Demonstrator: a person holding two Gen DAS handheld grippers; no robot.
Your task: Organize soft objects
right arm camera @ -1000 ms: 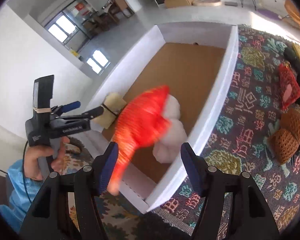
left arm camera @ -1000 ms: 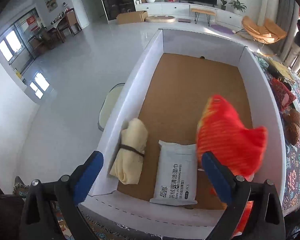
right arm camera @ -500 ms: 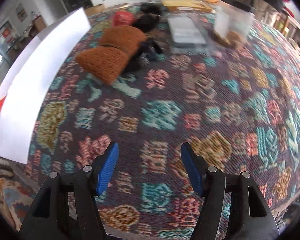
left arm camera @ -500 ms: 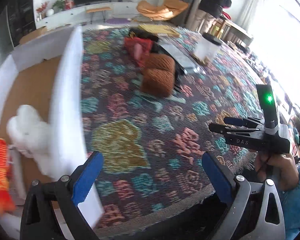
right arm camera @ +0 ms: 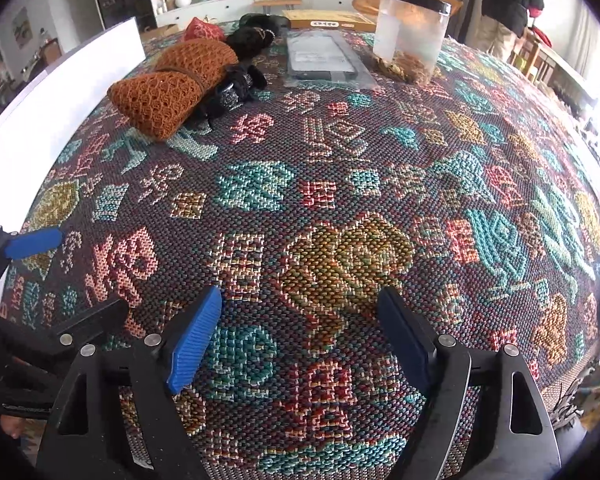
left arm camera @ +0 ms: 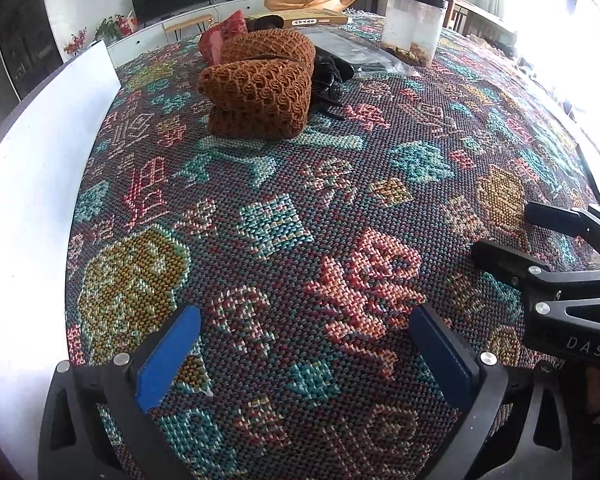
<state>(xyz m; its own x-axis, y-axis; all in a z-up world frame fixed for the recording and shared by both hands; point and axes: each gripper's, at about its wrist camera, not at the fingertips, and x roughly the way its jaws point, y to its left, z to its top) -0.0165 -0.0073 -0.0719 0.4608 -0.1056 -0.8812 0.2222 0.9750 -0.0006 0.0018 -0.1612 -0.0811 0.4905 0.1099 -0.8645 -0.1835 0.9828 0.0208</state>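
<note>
A rolled orange-brown knitted piece (left arm camera: 260, 88) (right arm camera: 172, 80) lies on the patterned cloth, far ahead of both grippers. Behind it are a black soft item (left arm camera: 332, 76) (right arm camera: 240, 84) and a red soft item (left arm camera: 220, 36) (right arm camera: 202, 29). My left gripper (left arm camera: 304, 356) is open and empty, low over the cloth near its front edge. My right gripper (right arm camera: 300, 340) is open and empty too, beside it; it also shows at the right of the left wrist view (left arm camera: 532, 236). The white box wall (left arm camera: 28, 184) (right arm camera: 60, 92) stands at the left; its inside is hidden.
A clear plastic jar (left arm camera: 414, 20) (right arm camera: 410, 32) and a flat dark packet (right arm camera: 324, 60) lie at the far side of the cloth. A yellow flat box (right arm camera: 324, 18) is behind them. A person (right arm camera: 508, 4) stands at the far right.
Both grippers swung from the box, where the red plush fish was dropped, to the right over the cloth and have come lower and nearer to the knitted roll.
</note>
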